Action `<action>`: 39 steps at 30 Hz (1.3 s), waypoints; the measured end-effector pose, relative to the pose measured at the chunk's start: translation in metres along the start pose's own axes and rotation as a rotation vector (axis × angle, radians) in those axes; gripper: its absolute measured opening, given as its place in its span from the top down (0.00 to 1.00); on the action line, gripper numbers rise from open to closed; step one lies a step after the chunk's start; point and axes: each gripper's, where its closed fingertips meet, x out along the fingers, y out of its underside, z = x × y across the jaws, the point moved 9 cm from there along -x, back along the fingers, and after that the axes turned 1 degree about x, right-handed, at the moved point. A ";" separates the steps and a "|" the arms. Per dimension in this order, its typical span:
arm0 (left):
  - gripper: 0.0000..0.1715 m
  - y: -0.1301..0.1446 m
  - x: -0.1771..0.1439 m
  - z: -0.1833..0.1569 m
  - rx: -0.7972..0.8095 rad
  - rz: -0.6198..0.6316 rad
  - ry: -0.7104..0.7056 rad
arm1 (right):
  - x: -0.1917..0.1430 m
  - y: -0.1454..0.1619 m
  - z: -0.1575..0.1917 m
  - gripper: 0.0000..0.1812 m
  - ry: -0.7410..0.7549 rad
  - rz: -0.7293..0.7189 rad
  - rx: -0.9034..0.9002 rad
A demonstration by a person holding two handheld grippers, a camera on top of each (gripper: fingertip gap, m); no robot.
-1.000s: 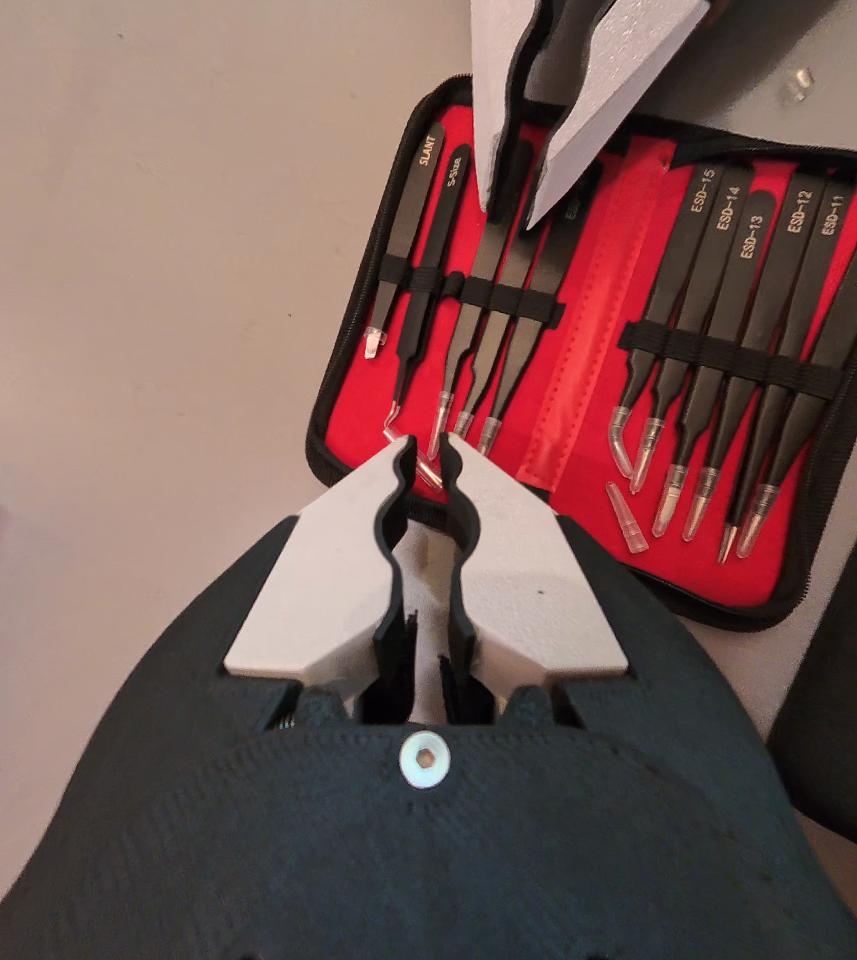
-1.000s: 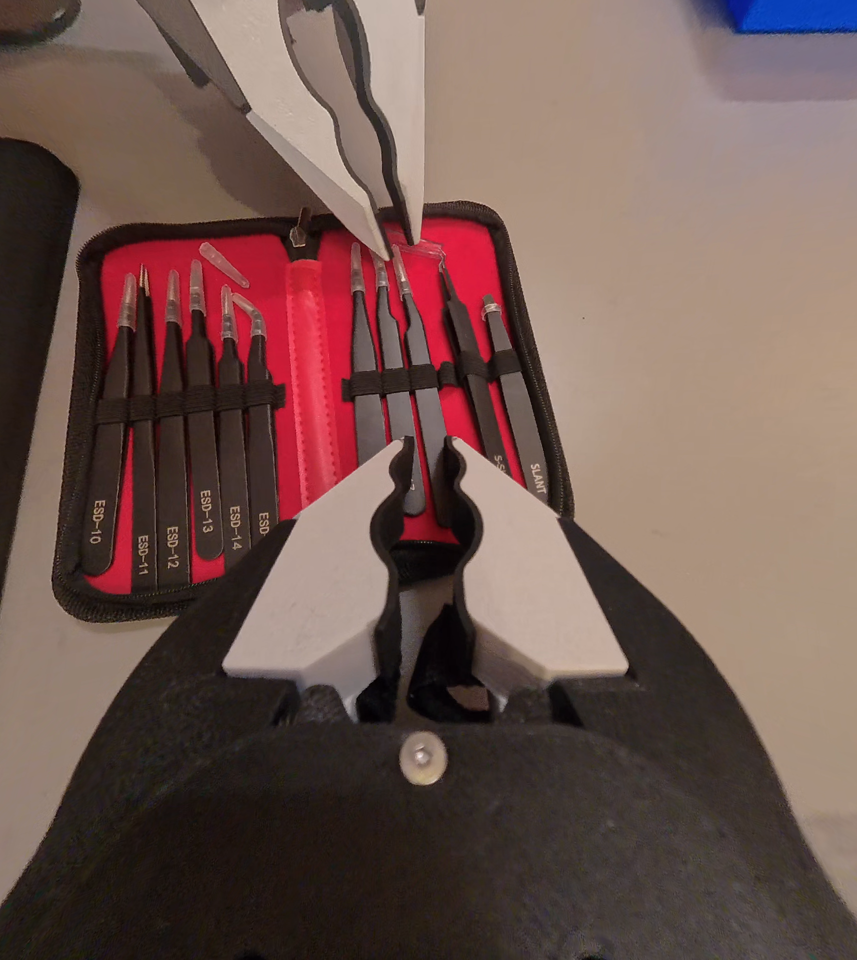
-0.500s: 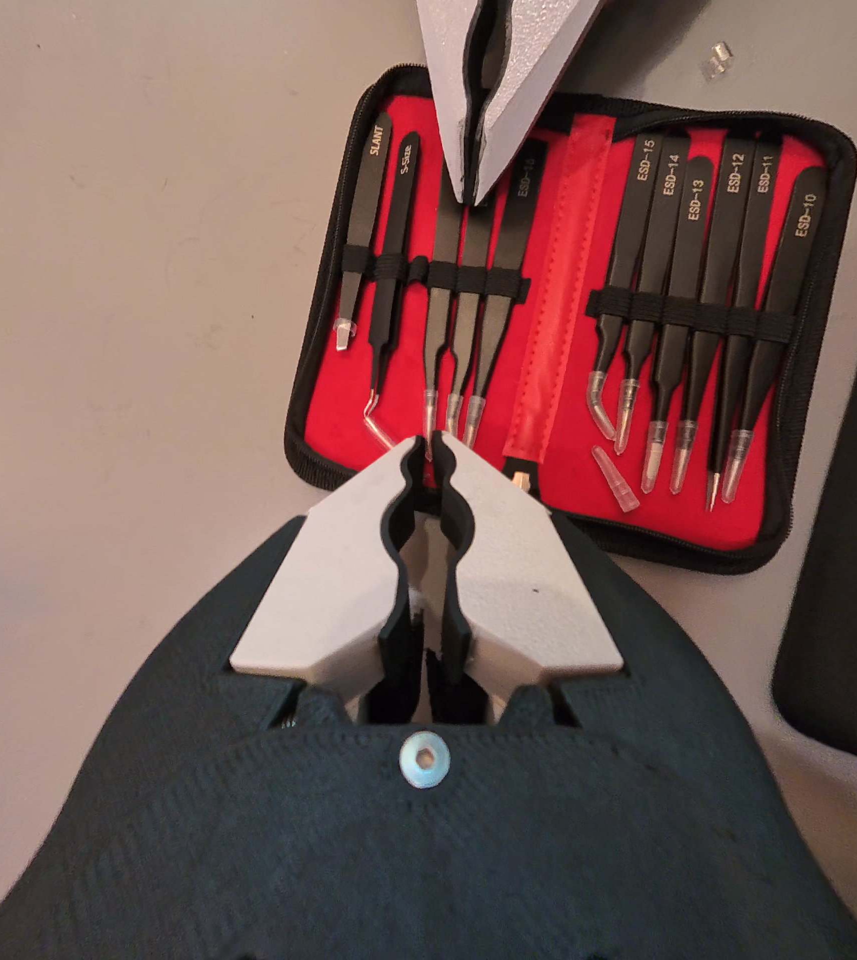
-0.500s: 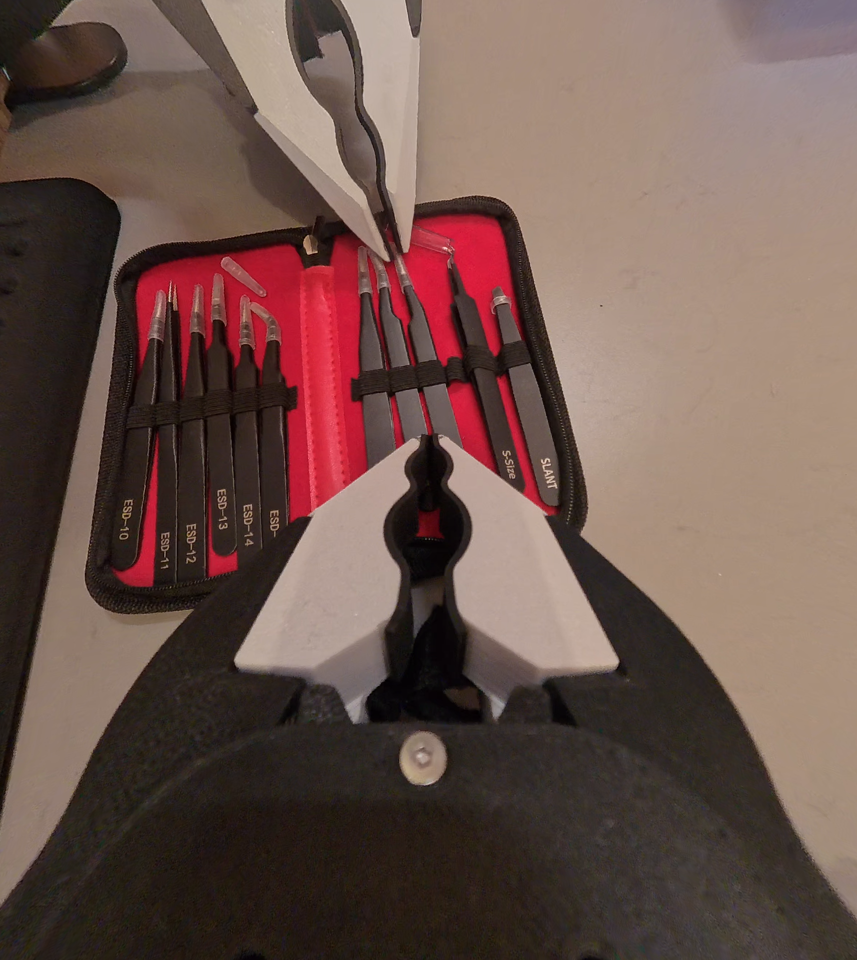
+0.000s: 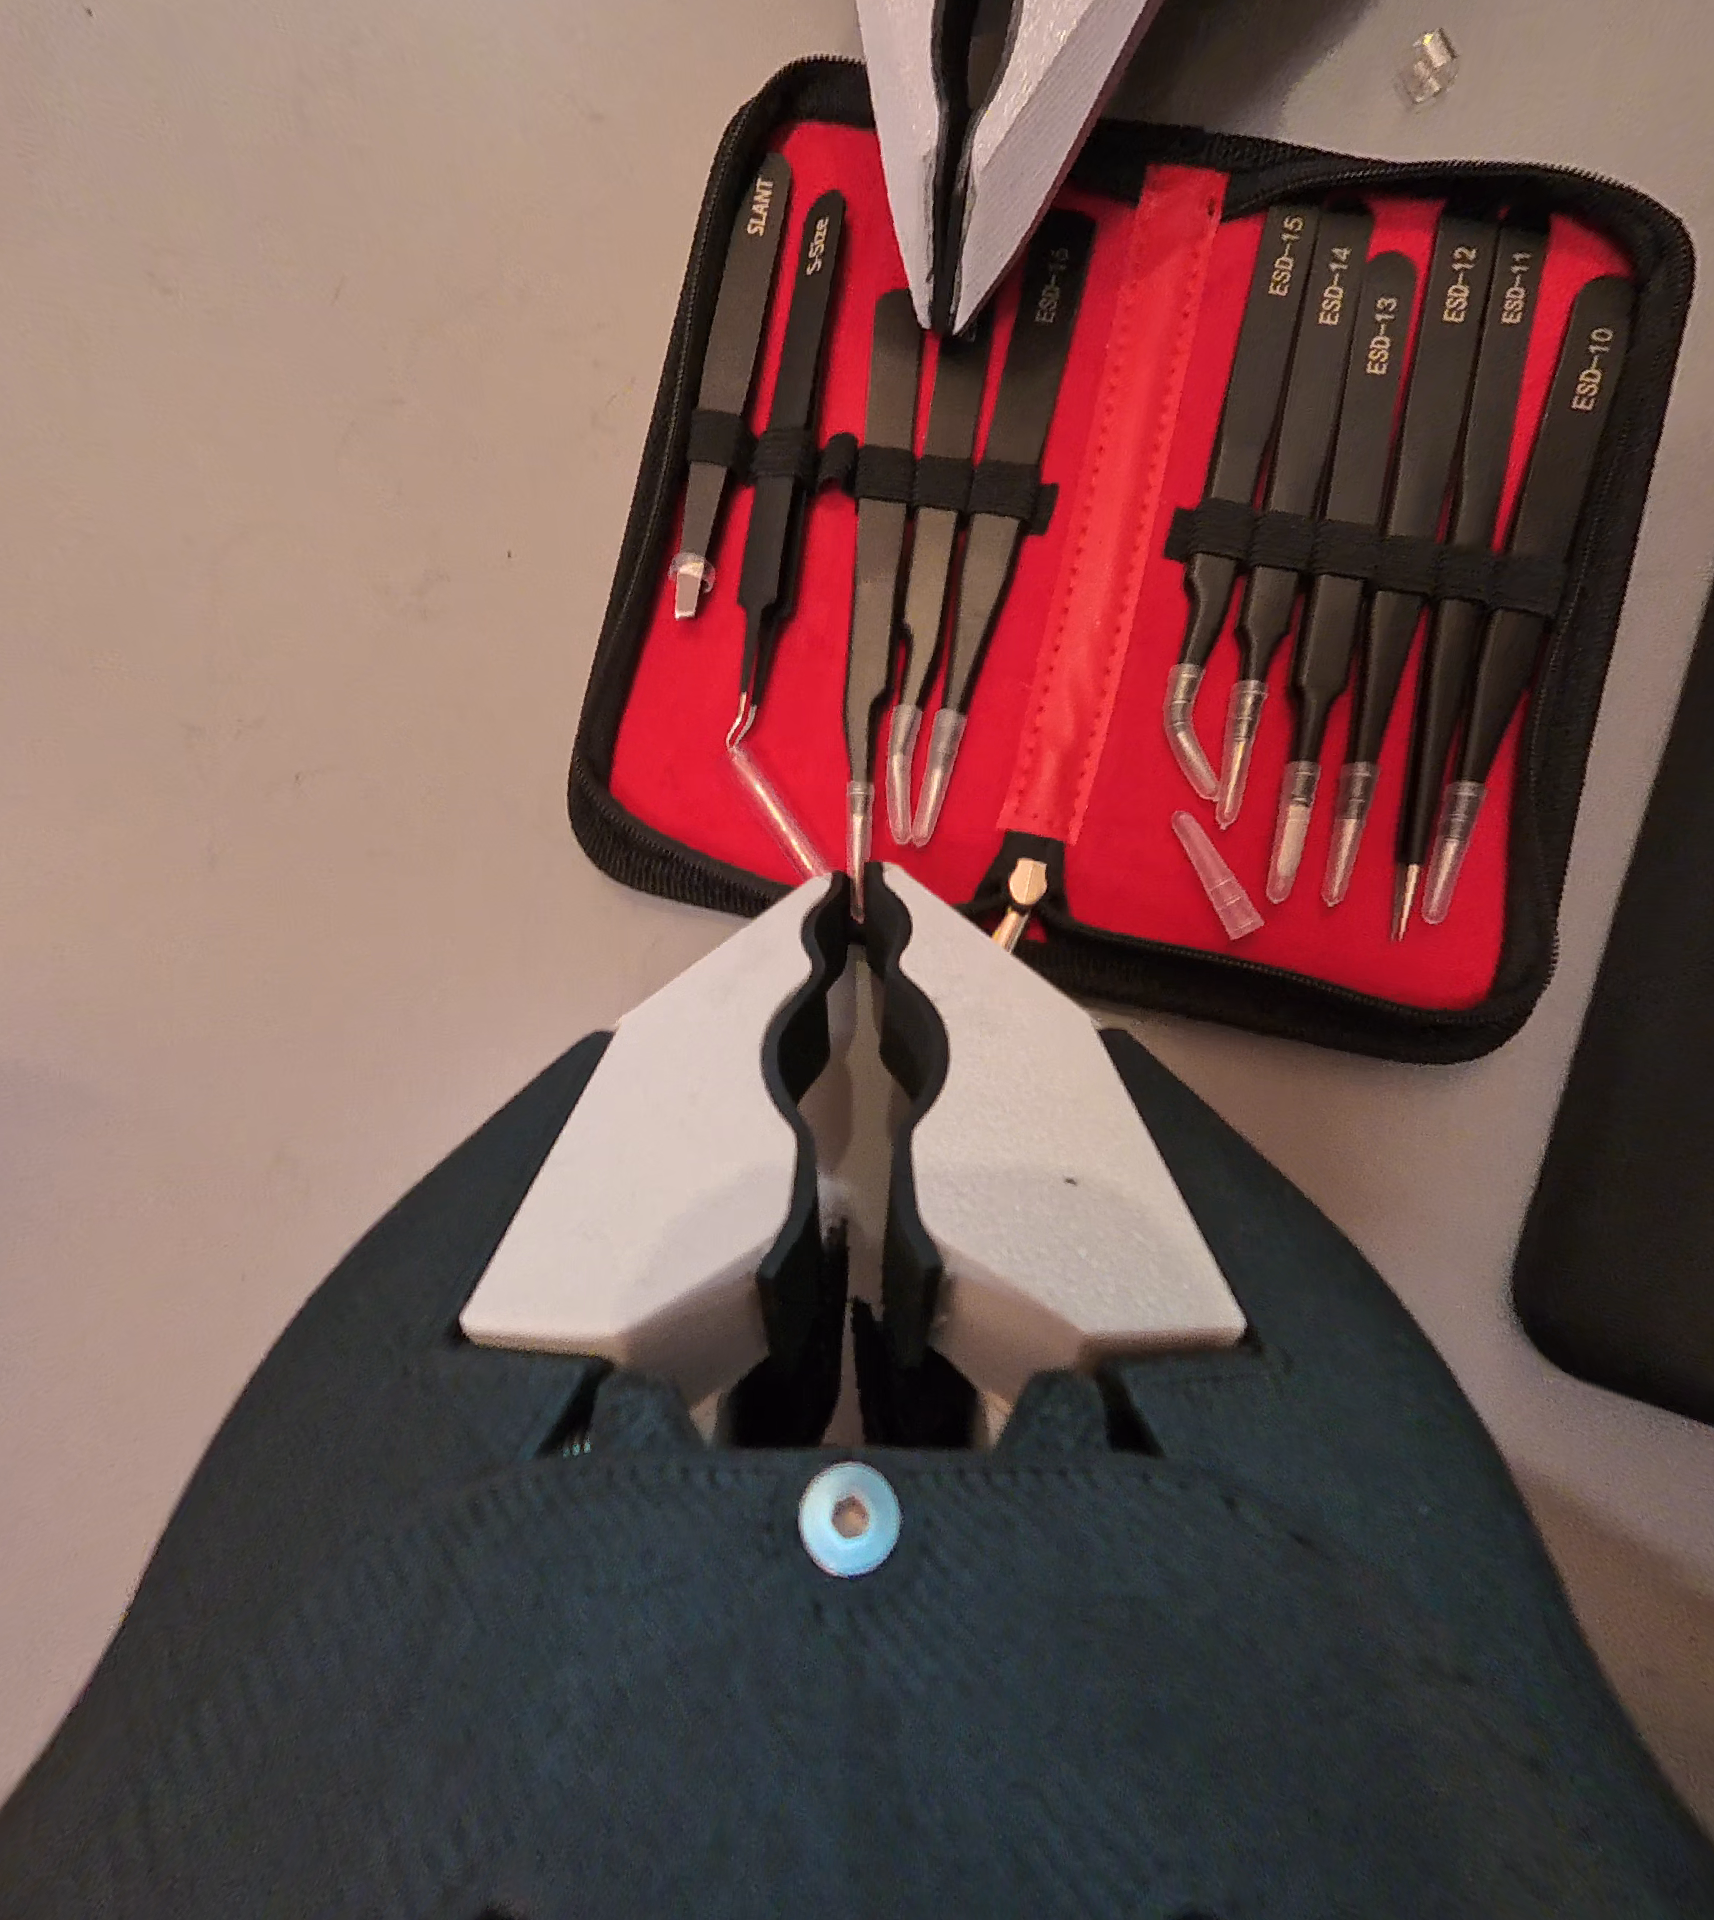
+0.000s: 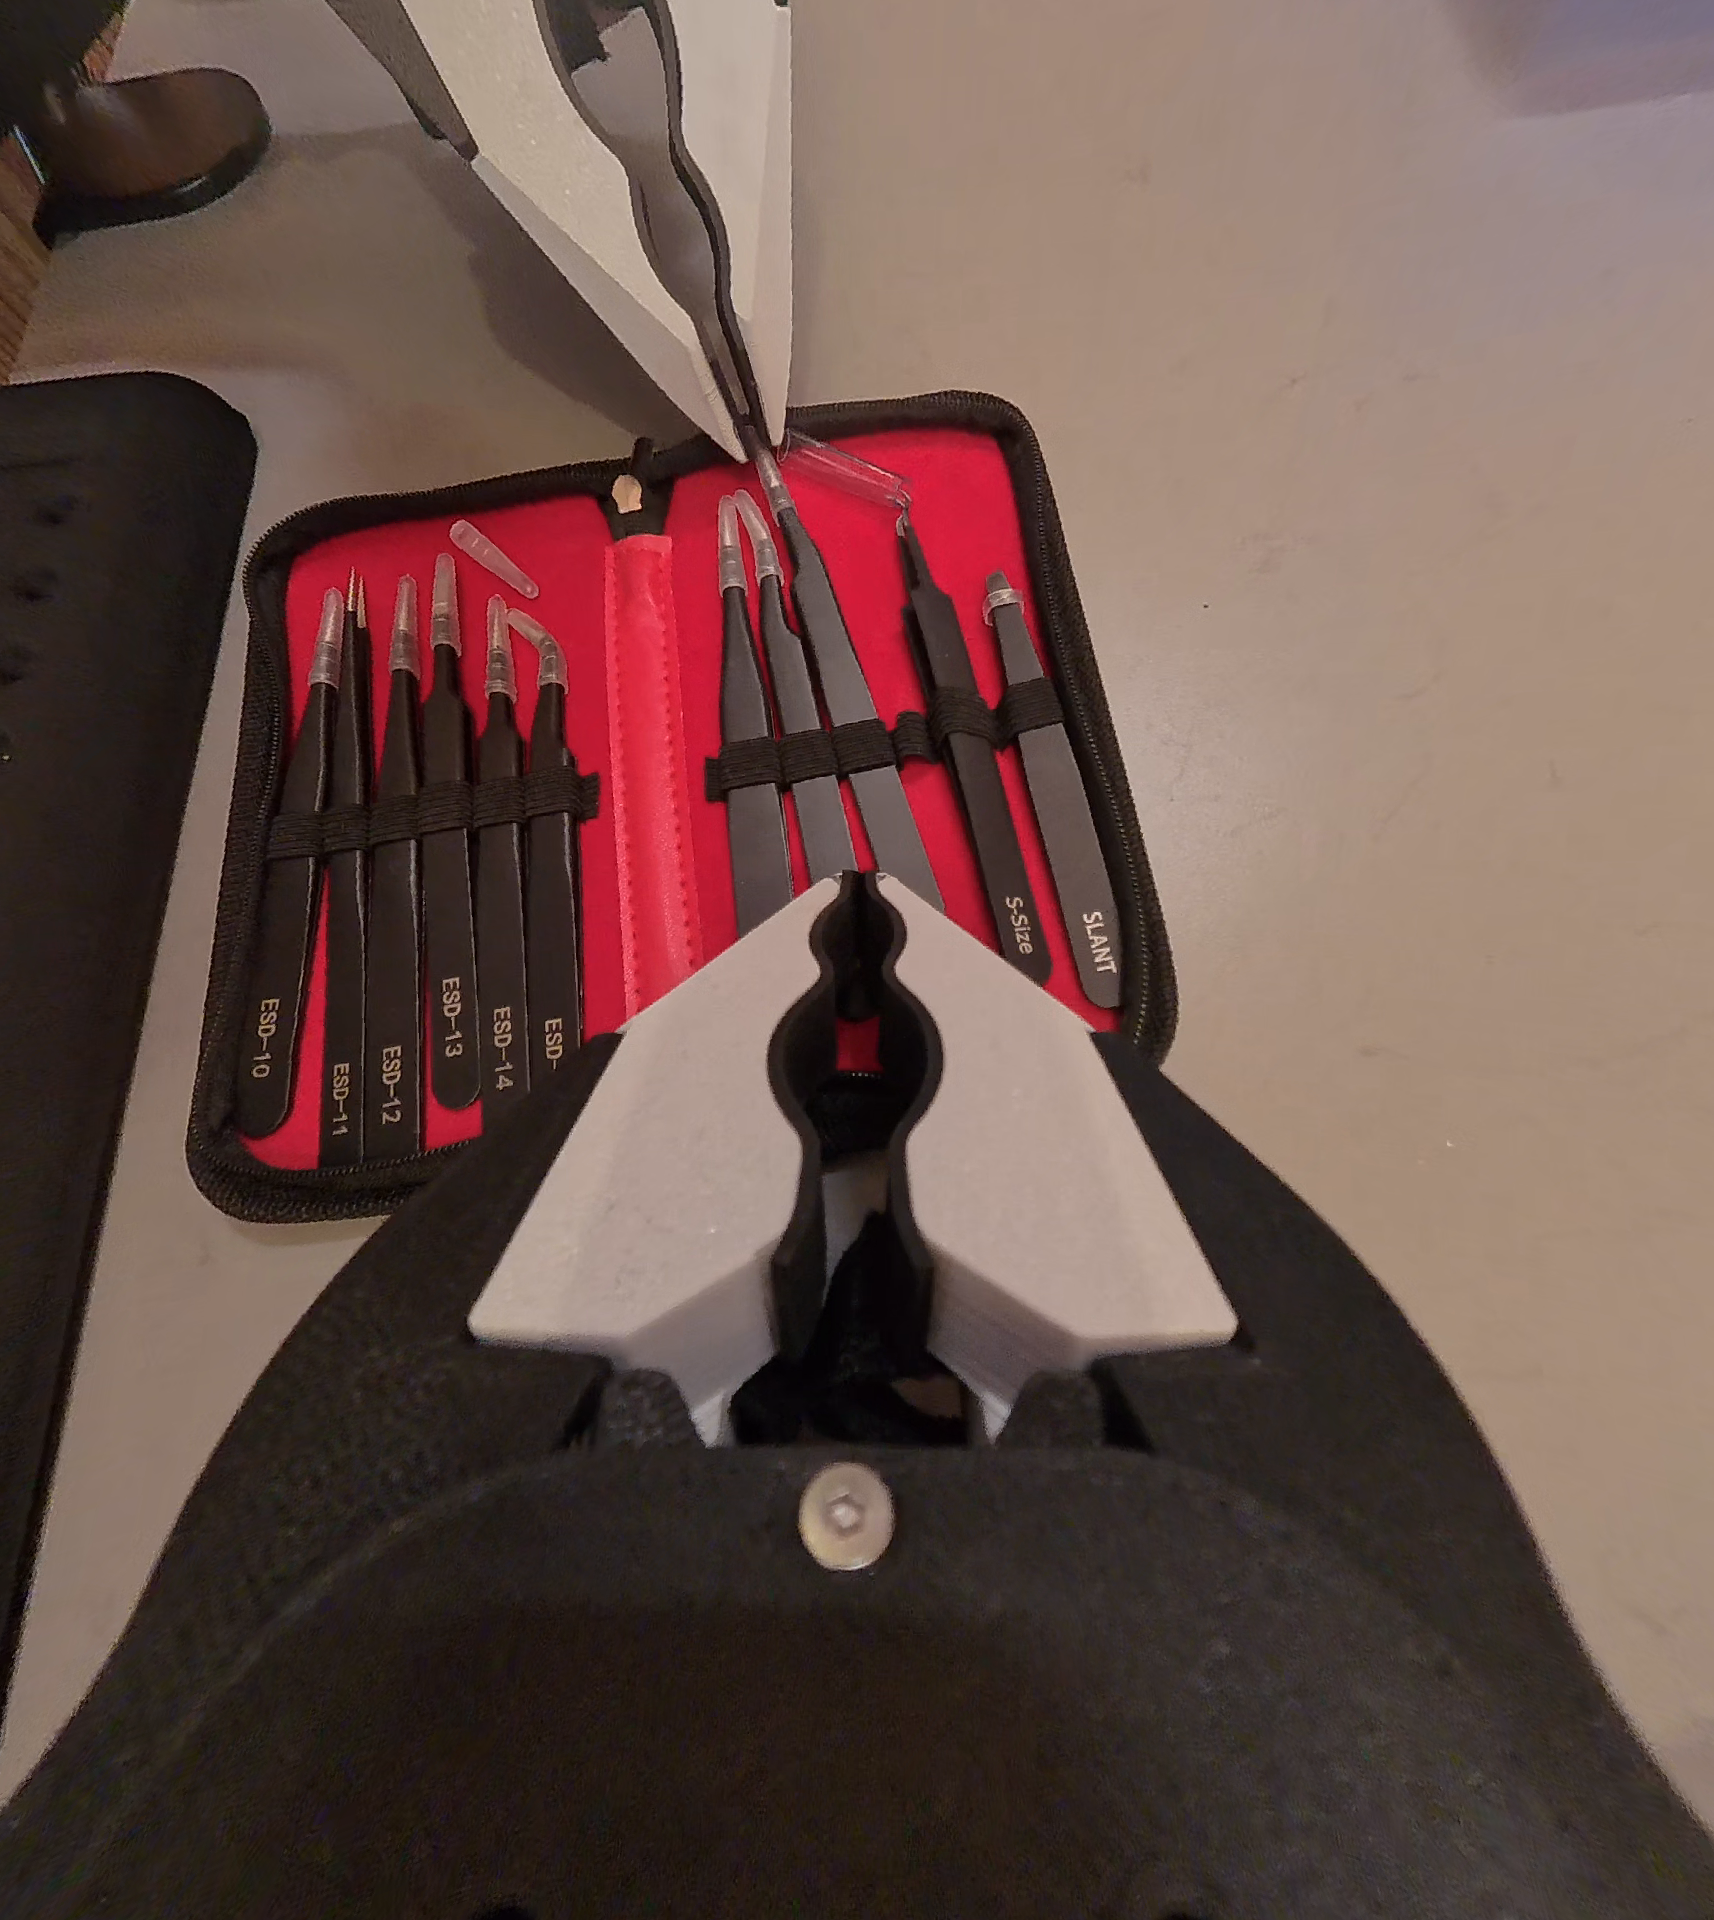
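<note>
Left wrist view: gripper (image 5: 855, 902) on tweezer (image 5: 874, 582)

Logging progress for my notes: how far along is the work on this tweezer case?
Done: the zip case lies open, tweezers strapped in. In hand: the left tool is shut on the capped tip of one long tweezer; the right tool is shut at the handle ends. Left: that tweezer sits under its strap.

Left hand-held gripper (image 5: 858, 896) nearly closed, right hand-held gripper (image 6: 858, 883) closed
</note>
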 end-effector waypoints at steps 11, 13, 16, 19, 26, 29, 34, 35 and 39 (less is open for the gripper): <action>1.00 0.007 -0.005 -0.003 -0.059 -0.018 0.016 | 0.000 0.000 -0.001 1.00 -0.012 0.002 0.007; 0.98 0.009 -0.007 -0.004 -0.063 -0.030 -0.006 | 0.000 0.000 -0.001 1.00 -0.013 0.002 0.009; 0.92 0.014 -0.013 -0.006 -0.083 -0.040 -0.012 | 0.000 0.000 -0.001 1.00 -0.014 0.002 0.010; 0.92 0.017 -0.015 -0.008 -0.091 -0.045 -0.017 | 0.000 0.000 -0.001 1.00 -0.014 0.002 0.009; 1.00 0.013 -0.006 -0.006 -0.067 -0.029 -0.046 | 0.000 0.000 -0.001 1.00 -0.012 0.002 0.008; 1.00 0.012 -0.005 -0.005 -0.065 -0.033 -0.042 | 0.000 0.001 -0.001 1.00 -0.012 0.002 0.007; 1.00 0.006 0.001 -0.005 -0.041 -0.031 -0.036 | -0.001 0.001 -0.001 1.00 -0.019 0.002 0.013; 1.00 0.005 0.001 -0.004 -0.035 -0.027 -0.041 | -0.001 0.001 -0.002 1.00 -0.021 0.002 0.015; 1.00 0.003 0.003 -0.002 -0.038 -0.043 -0.051 | -0.002 0.001 -0.002 1.00 -0.022 0.001 0.015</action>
